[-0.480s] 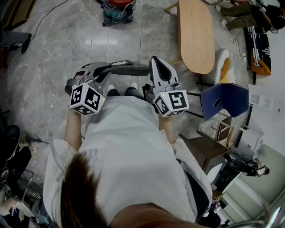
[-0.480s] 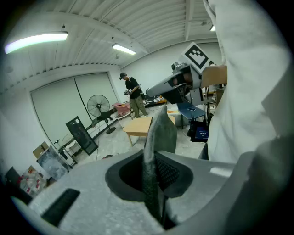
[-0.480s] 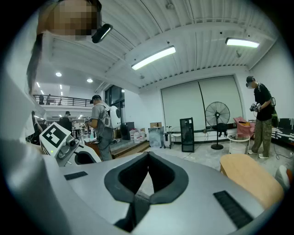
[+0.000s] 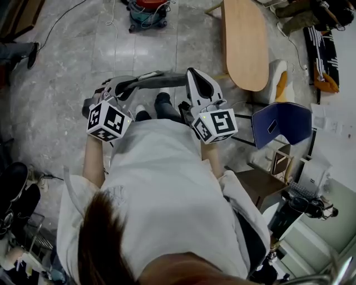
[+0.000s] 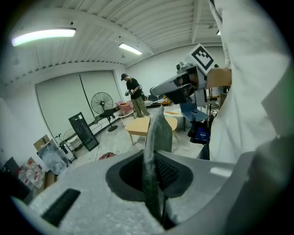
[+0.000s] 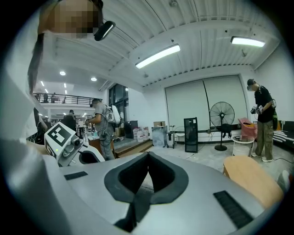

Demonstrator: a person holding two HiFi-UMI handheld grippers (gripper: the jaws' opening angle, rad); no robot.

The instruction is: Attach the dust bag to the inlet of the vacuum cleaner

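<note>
Plainly, only the left gripper view shows the grip. The left hand-held grey gripper (image 5: 154,153) has its jaws nearly together, clamped on the flat grey fabric dust bag (image 5: 158,133), which stands edge-on between the pads and rises past their tips. From the head view the same bag (image 4: 161,82) reads as a long grey strip running from the left gripper (image 4: 130,86) across to just beside the right hand-held grey gripper (image 4: 194,75). Whether it touches that gripper cannot be told. The right gripper view settles that the right gripper's (image 6: 148,156) jaws are pressed together with nothing between them. The red-topped, teal-bodied vacuum cleaner (image 4: 147,12) shows only in the head view, on the grey stone floor (image 4: 67,67) at the top edge, well apart from the bag. An oval light-wood table (image 4: 245,44) and a blue folding chair (image 4: 281,125) stand to the right. The gripper views add a black pedestal fan (image 6: 222,114) and a standing person in black (image 6: 262,119). The wearer's white garment (image 4: 167,183) fills the middle of the head view and hides the floor beneath the grippers. A brown cardboard box (image 5: 42,142) sits by the far wall, its contents too small to tell.
</note>
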